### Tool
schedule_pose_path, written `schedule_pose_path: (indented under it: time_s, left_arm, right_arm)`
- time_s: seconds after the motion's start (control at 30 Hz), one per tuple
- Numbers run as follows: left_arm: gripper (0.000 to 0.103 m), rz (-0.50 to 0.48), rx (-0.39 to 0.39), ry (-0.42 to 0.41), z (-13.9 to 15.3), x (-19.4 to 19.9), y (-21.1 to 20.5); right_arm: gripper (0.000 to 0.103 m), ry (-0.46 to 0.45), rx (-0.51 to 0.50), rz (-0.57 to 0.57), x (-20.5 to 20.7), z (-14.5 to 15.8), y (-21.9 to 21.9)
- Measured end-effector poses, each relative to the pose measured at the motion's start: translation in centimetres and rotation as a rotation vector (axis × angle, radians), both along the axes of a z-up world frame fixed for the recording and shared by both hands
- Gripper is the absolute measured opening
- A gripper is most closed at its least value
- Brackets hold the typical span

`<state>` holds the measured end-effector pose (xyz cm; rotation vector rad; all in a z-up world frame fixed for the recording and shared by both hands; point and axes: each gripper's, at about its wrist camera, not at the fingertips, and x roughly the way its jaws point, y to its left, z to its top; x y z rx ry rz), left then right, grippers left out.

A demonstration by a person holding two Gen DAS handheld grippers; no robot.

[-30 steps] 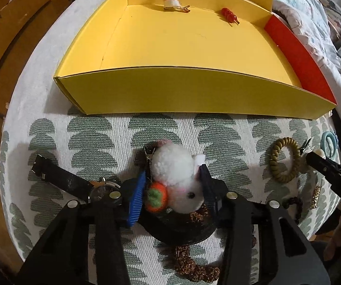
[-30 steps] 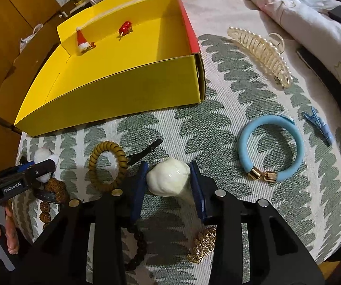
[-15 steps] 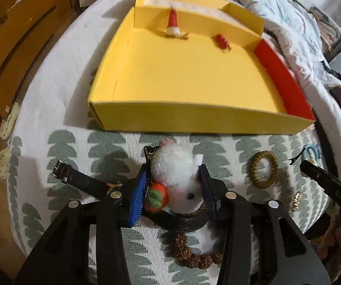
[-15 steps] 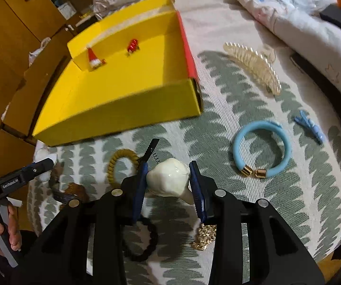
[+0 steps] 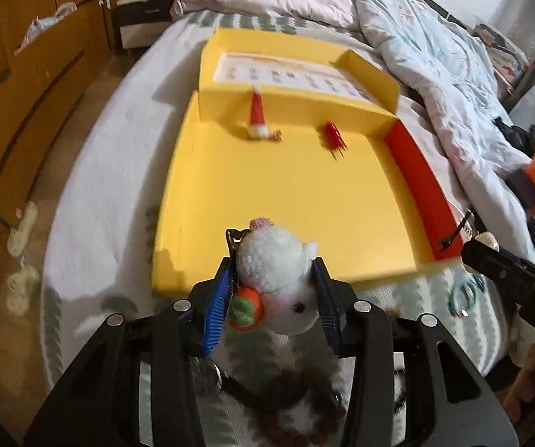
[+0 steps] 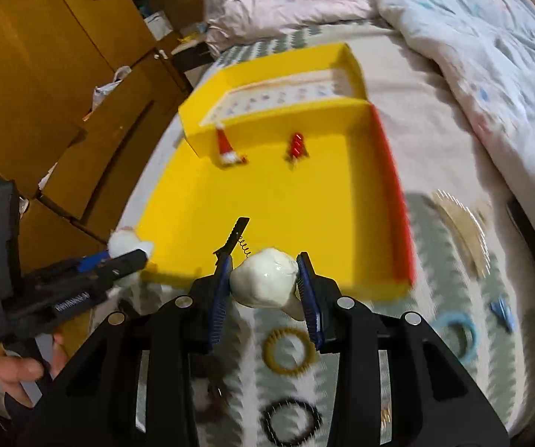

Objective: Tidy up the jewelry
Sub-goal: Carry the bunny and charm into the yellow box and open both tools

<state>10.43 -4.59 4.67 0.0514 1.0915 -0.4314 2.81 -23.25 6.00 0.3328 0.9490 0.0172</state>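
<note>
My left gripper (image 5: pixel 273 290) is shut on a white fluffy animal hair clip (image 5: pixel 278 283) with an orange carrot, held above the near wall of the yellow box (image 5: pixel 286 193). My right gripper (image 6: pixel 265 283) is shut on a cream glossy hair clip (image 6: pixel 263 283) with a black toothed clip end, held above the near edge of the yellow box (image 6: pixel 286 201). A red santa-hat clip (image 5: pixel 258 117) and a small red clip (image 5: pixel 332 136) lie at the box's far wall; both also show in the right wrist view, the hat (image 6: pixel 226 147) and the red clip (image 6: pixel 296 145).
On the patterned cloth lie an olive coil hair tie (image 6: pixel 288 350), a black hair tie (image 6: pixel 291 421), a blue bangle (image 6: pixel 461 335), a blue clip (image 6: pixel 502 309) and a beige claw clip (image 6: pixel 461 227). A brown bead bracelet (image 5: pixel 304 409) lies under the left gripper. Bedding lies behind.
Both grippers have risen and moved forward with their clips, from over the cloth to above the box's near edge. The view now looks down into the box.
</note>
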Motion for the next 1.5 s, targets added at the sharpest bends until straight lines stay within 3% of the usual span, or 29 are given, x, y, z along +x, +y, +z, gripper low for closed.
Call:
schedule_pose_path:
  time_s: [0.3,0.63,1.1,1.5]
  left_arm:
    - [0.043,0.023,0.047,0.031,-1.7,6.3,-2.4]
    - [0.043,0.043,0.105,0.086,-5.4,11.1,-4.5]
    - [0.044,0.023,0.125,0.12,-8.2,13.2,-6.2]
    - [0.057,0.031,0.097,0.096,-6.7,13.1,-5.7]
  right_arm:
    - [0.036,0.091,-0.009,0.005,8.8,-3.7,-0.7]
    - [0.036,0.168,-0.01,0.006,13.7,-8.3,-3.0]
    - [0.037,0.218,0.008,0.022,15.8,-10.9,-3.5]
    - [0.041,0.164,-0.02,-0.006,15.4,-9.4,-3.5]
